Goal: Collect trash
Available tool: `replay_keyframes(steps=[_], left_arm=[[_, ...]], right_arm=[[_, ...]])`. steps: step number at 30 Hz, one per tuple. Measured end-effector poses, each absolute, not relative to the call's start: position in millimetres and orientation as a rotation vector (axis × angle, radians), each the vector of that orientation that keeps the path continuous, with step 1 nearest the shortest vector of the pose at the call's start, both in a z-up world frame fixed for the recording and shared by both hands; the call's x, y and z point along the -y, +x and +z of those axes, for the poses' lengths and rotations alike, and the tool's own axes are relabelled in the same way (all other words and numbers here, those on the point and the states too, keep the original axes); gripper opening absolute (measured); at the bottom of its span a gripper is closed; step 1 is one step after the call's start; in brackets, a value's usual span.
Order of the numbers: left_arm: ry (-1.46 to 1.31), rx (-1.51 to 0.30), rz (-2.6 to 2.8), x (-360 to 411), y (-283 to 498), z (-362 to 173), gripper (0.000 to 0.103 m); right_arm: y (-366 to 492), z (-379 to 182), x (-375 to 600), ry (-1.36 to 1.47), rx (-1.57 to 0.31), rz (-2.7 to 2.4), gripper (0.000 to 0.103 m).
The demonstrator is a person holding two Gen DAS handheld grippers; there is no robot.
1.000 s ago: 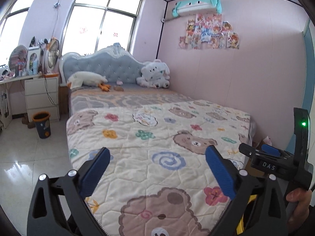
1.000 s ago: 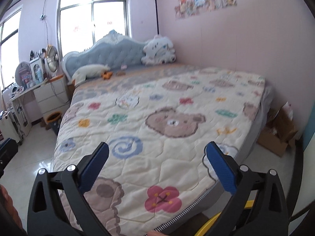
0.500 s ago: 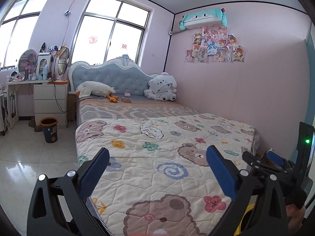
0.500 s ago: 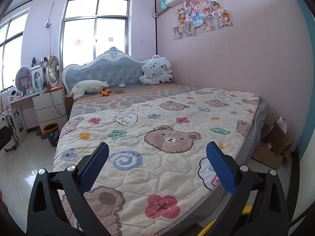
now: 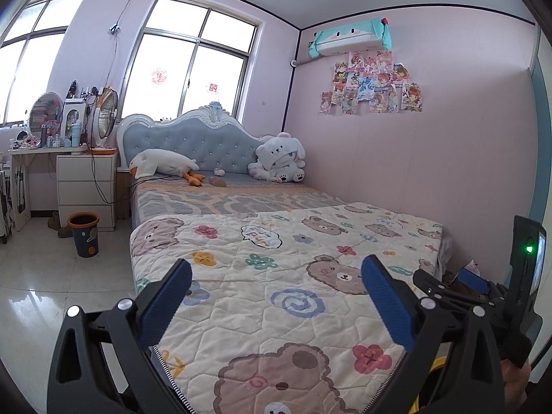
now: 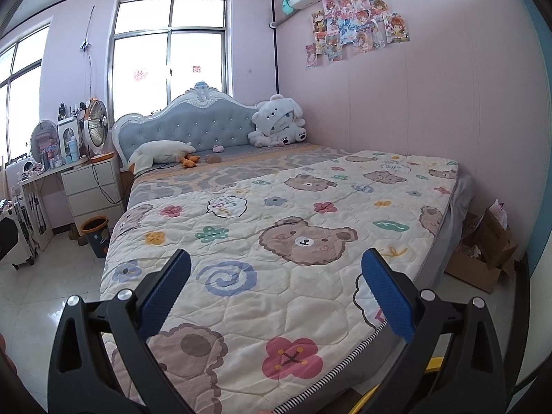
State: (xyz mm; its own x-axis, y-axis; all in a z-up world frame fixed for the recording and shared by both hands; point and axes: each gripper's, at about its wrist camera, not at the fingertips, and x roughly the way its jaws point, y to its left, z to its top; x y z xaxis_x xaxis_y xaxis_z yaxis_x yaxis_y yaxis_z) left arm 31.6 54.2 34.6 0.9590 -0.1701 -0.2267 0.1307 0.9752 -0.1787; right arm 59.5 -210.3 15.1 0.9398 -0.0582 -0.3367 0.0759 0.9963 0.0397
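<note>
Both grippers hover over the foot of a bed with a bear-print quilt [image 5: 276,296]. My left gripper [image 5: 276,265] is open and holds nothing. Likewise open and empty is my right gripper [image 6: 276,257]; its black handle with a green light [image 5: 526,252] shows at the right of the left wrist view. Far off near the headboard lie a small brown scrap [image 5: 218,182] [image 6: 213,158] and a small pinkish scrap [image 5: 219,171] [image 6: 217,148]. An orange-rimmed dark bin [image 5: 84,234] [image 6: 96,236] stands on the floor left of the bed.
A plush goose [image 5: 162,165] and a white plush bear [image 5: 279,158] rest at the headboard. White drawers [image 5: 86,186] and a cluttered desk stand left. An open cardboard box [image 6: 486,258] sits by the wall at the bed's right. Glossy tiled floor [image 5: 51,293] lies left.
Both views have tilted up from the quilt toward the headboard and walls. Both grippers have stayed open and empty.
</note>
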Motion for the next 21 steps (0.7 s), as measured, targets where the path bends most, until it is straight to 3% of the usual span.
replay_keyframes(steps=[21], left_arm=[[-0.157, -0.247, -0.159, -51.7, 30.6, 35.0, 0.095]], right_arm=[[60.1, 11.8, 210.4, 0.055, -0.349, -0.069, 0.095]])
